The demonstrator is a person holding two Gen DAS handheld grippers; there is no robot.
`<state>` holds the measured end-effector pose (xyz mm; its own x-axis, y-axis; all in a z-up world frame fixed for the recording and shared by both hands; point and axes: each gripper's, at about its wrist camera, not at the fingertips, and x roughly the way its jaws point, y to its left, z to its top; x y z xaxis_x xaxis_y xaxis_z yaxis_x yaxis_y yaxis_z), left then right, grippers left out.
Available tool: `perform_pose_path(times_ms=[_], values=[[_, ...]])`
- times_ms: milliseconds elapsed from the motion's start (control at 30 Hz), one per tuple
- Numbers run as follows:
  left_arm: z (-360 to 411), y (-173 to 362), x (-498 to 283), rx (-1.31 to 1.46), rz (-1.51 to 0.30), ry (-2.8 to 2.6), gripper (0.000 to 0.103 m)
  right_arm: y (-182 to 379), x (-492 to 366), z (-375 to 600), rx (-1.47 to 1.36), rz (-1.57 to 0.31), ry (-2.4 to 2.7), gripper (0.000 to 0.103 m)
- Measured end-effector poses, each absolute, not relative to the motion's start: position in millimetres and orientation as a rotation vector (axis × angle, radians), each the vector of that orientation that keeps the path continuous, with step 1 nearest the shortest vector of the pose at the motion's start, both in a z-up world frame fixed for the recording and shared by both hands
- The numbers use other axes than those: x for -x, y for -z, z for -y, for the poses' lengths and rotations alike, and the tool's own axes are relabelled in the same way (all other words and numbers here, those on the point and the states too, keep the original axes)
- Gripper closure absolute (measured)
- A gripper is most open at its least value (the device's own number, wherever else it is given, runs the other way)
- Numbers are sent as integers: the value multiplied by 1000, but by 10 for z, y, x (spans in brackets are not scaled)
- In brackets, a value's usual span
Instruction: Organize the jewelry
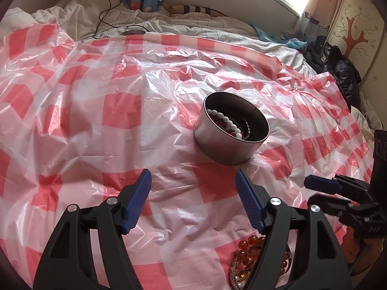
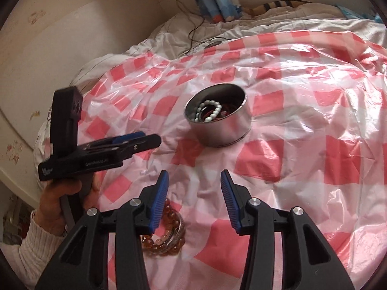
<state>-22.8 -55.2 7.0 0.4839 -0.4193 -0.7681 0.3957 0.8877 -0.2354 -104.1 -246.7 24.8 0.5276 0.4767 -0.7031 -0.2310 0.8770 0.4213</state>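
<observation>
A round metal tin (image 1: 227, 152) stands on the red-and-white checked plastic sheet, with a white bead bracelet (image 1: 226, 120) and dark red beads inside. In the right wrist view the same tin (image 2: 219, 135) shows the white bracelet (image 2: 211, 114) coiled in it. An amber bead bracelet (image 1: 246, 247) lies on the sheet under my left gripper's right finger, next to a silvery bangle (image 2: 177, 229). My left gripper (image 1: 192, 172) is open and holds nothing, short of the tin. My right gripper (image 2: 194, 172) is also open and holds nothing, with the amber bracelet (image 2: 169, 217) beside its left finger.
The checked sheet (image 1: 72, 133) covers a bed with rumpled white bedding (image 1: 79, 12) and a black cable (image 1: 106, 7) at the far side. Dark clothing (image 1: 343, 72) is piled at the right edge. A hand in a white sleeve (image 2: 36, 232) holds the left gripper (image 2: 150, 141).
</observation>
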Motion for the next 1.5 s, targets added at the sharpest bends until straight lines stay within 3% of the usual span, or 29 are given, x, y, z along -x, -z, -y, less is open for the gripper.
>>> perform_pose_path(times_ms=[367, 433, 500, 633, 733, 1000, 1200, 1367, 1433, 1467, 1500], values=[[616, -98, 228, -52, -951, 500, 29, 40, 1211, 1939, -48, -1130, -620, 58], [623, -103, 233, -56, -950, 501, 29, 76, 1217, 1931, -50, -1140, -616, 64], [623, -101, 236, -61, -950, 502, 28, 81, 1204, 1952, -47, -1138, -596, 81], [606, -104, 231, -53, -948, 495, 28, 81, 1196, 1987, -31, -1134, -574, 88], [592, -112, 226, -48, -943, 488, 27, -7, 1188, 2036, -44, -1074, -556, 101], [579, -101, 206, -24, -972, 523, 27, -281, 1099, 2547, -145, -885, -335, 101], [627, -83, 237, -52, -975, 532, 27, -137, 1000, 2559, -346, -1038, -566, 101], [585, -89, 213, -39, -974, 517, 27, 15, 1045, 2309, -257, -1167, -589, 101], [585, -92, 211, -40, -973, 519, 27, 52, 1059, 2284, -256, -1184, -586, 99], [589, -93, 215, -42, -973, 521, 27, 48, 1065, 2277, -259, -1179, -593, 87], [592, -92, 212, -43, -974, 521, 27, 28, 1077, 2286, -272, -1170, -597, 55]])
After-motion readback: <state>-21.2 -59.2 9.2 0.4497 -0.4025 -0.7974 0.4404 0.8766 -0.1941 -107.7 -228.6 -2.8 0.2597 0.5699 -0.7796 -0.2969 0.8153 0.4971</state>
